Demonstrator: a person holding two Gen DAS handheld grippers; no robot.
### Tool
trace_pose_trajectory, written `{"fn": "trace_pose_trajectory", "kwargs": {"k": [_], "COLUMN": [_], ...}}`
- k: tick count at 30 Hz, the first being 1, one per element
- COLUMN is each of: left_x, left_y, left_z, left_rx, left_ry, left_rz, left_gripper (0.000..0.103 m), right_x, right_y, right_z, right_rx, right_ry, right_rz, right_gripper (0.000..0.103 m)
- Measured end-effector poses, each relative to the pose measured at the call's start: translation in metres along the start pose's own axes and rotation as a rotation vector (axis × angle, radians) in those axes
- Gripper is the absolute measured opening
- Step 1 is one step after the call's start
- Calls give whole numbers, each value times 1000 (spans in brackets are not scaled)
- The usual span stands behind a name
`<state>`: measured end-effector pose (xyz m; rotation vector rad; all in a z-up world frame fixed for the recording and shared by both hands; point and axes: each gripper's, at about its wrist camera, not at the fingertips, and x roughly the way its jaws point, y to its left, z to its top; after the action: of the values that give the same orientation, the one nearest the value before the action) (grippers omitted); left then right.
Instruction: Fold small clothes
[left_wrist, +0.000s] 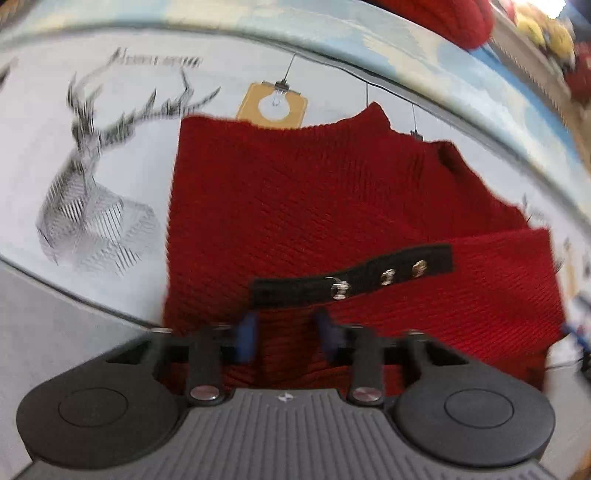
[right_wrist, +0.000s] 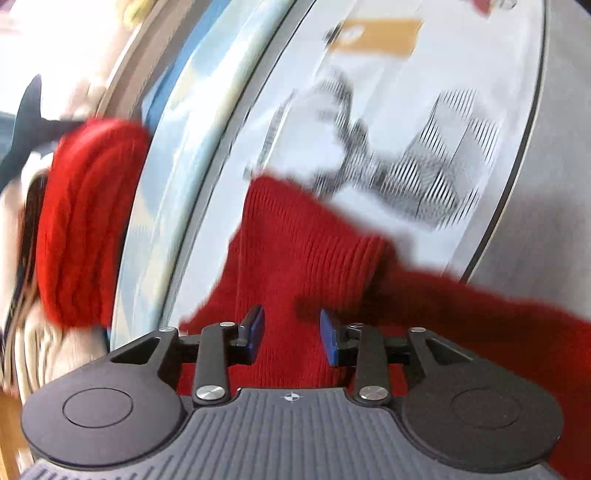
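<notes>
A small red knit garment (left_wrist: 314, 199) lies spread on a white mat printed with a deer drawing (left_wrist: 85, 177). A black strap with three metal snaps (left_wrist: 354, 277) crosses its near part. My left gripper (left_wrist: 286, 325) points steeply down at the near edge just below that strap, its blue pads (left_wrist: 245, 332) apart with red knit showing between them. In the right wrist view the same garment (right_wrist: 295, 258) runs under my right gripper (right_wrist: 291, 325). Its blue pads (right_wrist: 255, 332) stand apart over a ribbed part and grip nothing.
A second, brighter red knit piece (right_wrist: 85, 221) lies beyond the mat's pale blue border (right_wrist: 173, 147), also seen in the left view (left_wrist: 443, 22). Yellow items (left_wrist: 543, 26) sit at the far right. A tan lightbulb print (left_wrist: 273, 105) is on the mat. Grey surface (left_wrist: 55, 314) flanks the mat.
</notes>
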<state>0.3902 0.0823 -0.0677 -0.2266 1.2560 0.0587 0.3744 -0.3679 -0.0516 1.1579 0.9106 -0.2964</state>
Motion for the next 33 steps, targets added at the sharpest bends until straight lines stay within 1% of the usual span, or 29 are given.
{"fn": "trace_pose_trajectory", "kwargs": {"k": [1,2,3,4,5,6,7,8,9,10,11,12,13,14,15,16,19,20,22,24,25,27,28,30,31,33], "left_x": [-4,-12,-22,-34,-46,-55,-58,-56,-51,-43,-35,-31,-31,-32,-34,-36,-35,-35,-38,-37,-38,-38,-38,-39,-39,-38], "left_y": [-4,-8,-10,-9,-6,-1,4,8,12,13,15,15,13,9,9,10,7,7,8,8,8,7,6,4,3,3], "left_z": [1,2,5,10,14,18,20,22,23,22,21,20,18,18,18,19,19,19,17,18,18,19,19,19,18,18], "left_rx": [49,94,109,107,93,74,58,45,41,49,39,23,32,60,70,66,70,70,69,62,59,60,61,65,68,70], "left_ry": [-26,-64,-110,-162,-215,-257,-276,-273,-245,-199,-150,-130,-131,-145,-154,-156,-154,-150,-150,-151,-151,-150,-150,-151,-153,-151], "left_rz": [26,31,32,33,52,95,146,187,202,180,126,99,107,124,125,114,99,94,89,80,76,78,78,79,78,69], "left_gripper": [5,4,4,4,4,4,4,4,4,4,4,4,5,5,5,5,5,5,5,5,5,5,5,5,5,5], "right_x": [3,2,1,-2,-2,-3,-3,-3,0,3,9,13,16,15,15,16,19,21,18,10,7,9,14,35,43,45], "right_y": [2,0,-1,-3,-3,-4,-4,-5,-5,-6,-7,-7,-6,-4,-3,-1,3,2,-2,0,2,7,8,6,3,-6], "right_z": [-1,3,4,7,7,7,7,6,4,3,2,1,0,-2,-3,-3,-3,-2,-1,-4,-7,-13,-16,-20,-20,-16], "right_rx": [13,27,35,40,45,47,51,54,55,54,53,52,50,41,34,27,-8,-8,22,25,12,-13,-20,-24,-15,16], "right_ry": [-17,-34,-47,-58,-68,-72,-75,-72,-63,-49,-23,-1,10,0,-5,-6,-20,-24,-26,-29,-30,4,33,124,146,97], "right_rz": [-5,-12,-19,-26,-41,-54,-65,-76,-81,-81,-76,-74,-77,-85,-88,-88,-96,-101,-122,-140,-135,-105,-87,-59,-56,-90], "right_gripper": [35,35,35,35,36,37,42,45,51,51,51,51,51,52,53,55,56,55,46,46,46,46,49,53,52,51]}}
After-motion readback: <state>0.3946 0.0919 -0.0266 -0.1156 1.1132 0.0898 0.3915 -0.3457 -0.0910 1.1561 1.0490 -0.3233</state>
